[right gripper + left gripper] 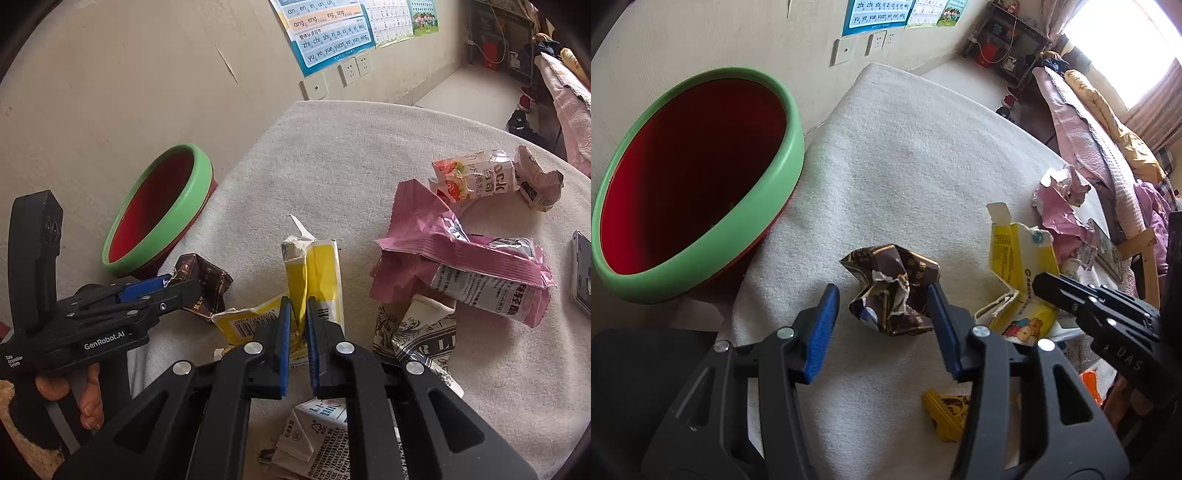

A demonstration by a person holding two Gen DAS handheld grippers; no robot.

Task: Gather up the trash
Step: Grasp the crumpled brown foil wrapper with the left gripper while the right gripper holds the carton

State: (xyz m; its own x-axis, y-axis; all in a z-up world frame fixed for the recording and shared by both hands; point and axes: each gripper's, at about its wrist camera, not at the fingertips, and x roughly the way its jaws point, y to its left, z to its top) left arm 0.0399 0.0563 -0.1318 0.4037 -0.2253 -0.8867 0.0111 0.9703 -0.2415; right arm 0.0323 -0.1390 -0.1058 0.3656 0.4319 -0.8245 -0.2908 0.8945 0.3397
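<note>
A crumpled brown wrapper [894, 291] lies on the white-clothed table [905, 155]. My left gripper [882, 295] is open, its blue pads on either side of the wrapper, not touching. It also shows in the right wrist view [173, 280] beside the same wrapper [207, 280]. My right gripper [297, 306] is shut on a torn yellow carton [321, 273], also seen in the left wrist view [1019, 266]. A red bin with a green rim [775, 177] stands at the table's left edge; it shows in the right wrist view too [199, 184].
Pink snack bags [461, 258], a strawberry drink carton [472, 177], a printed paper cup [417, 332] and a white carton [317, 435] lie on the right of the table. A small yellow scrap [945, 413] lies near me. A wall runs behind the bin.
</note>
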